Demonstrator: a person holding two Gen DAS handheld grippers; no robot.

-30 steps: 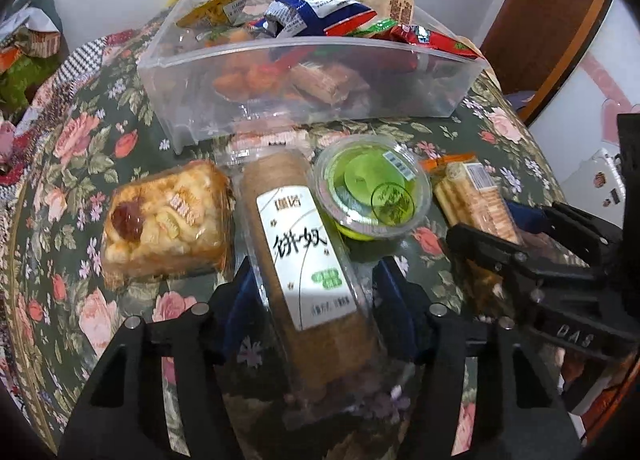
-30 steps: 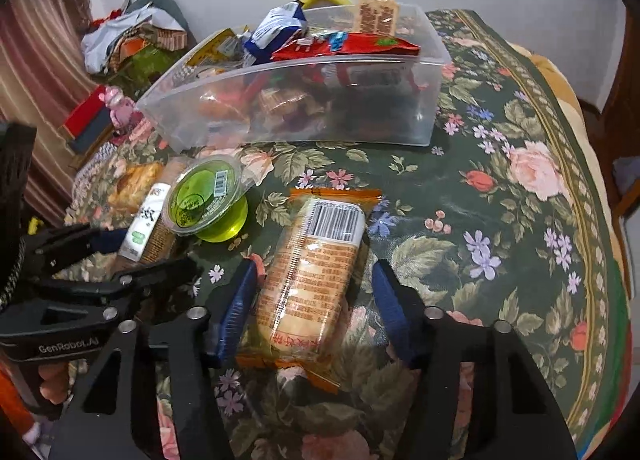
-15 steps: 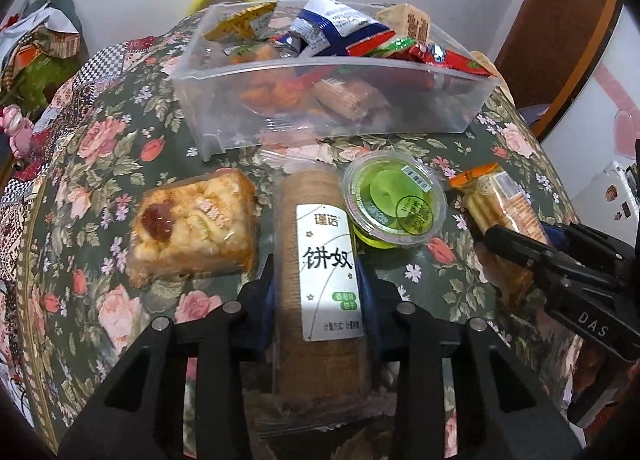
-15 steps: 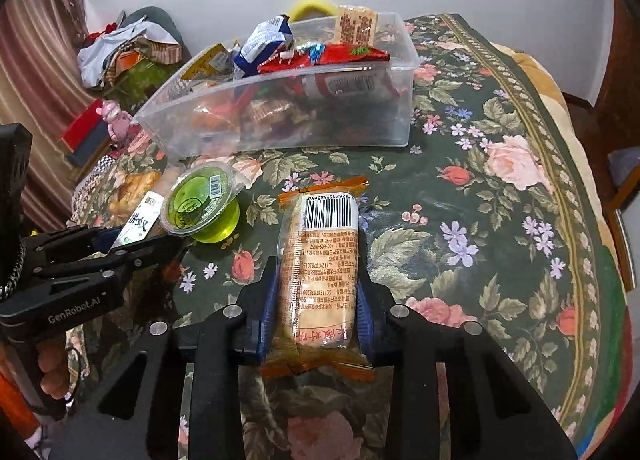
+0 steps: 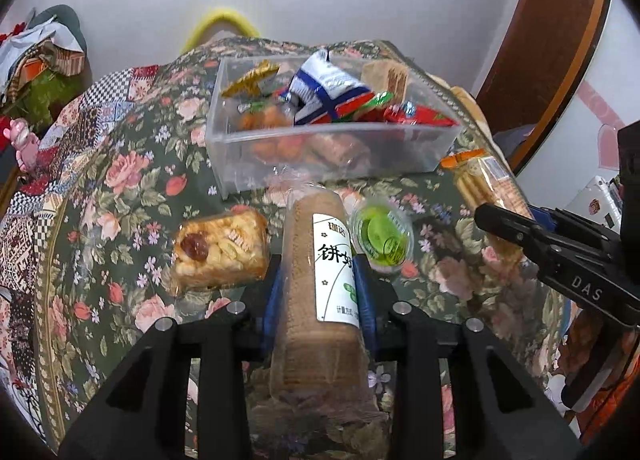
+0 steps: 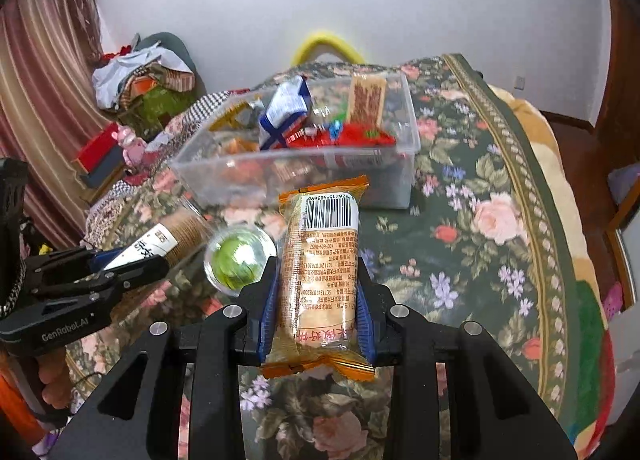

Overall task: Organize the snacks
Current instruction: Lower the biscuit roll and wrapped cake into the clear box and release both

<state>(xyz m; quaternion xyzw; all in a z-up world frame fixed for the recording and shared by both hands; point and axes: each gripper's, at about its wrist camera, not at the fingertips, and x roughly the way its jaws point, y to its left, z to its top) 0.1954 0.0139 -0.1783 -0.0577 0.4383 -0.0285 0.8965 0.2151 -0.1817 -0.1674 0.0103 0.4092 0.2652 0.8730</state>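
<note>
My left gripper (image 5: 318,288) is shut on a brown biscuit roll (image 5: 316,284) with a white label, lifted off the floral cloth. The right gripper (image 6: 316,300) is shut on an orange-ended cracker pack (image 6: 320,260) with a barcode, also raised. A clear plastic bin (image 5: 280,164) holding several snack packets stands beyond both. On the cloth lie a wrapped pastry with a red centre (image 5: 220,248) and a green jelly cup (image 5: 380,240). In the left wrist view the right gripper (image 5: 516,228) and its cracker pack (image 5: 488,184) show at the right; in the right wrist view the left gripper (image 6: 132,260) shows at the left.
A dark green floral cloth (image 6: 500,220) covers the table, which drops off at the right edge. Piled clothes and boxes (image 6: 140,84) sit at the back left, a yellow hoop (image 6: 324,42) behind the bin, a wooden door frame (image 5: 556,40) at the right.
Both grippers closed on their packs, the left on the biscuit roll and the right on the cracker pack, and then lifted them off the cloth. The bin now looks farther below.
</note>
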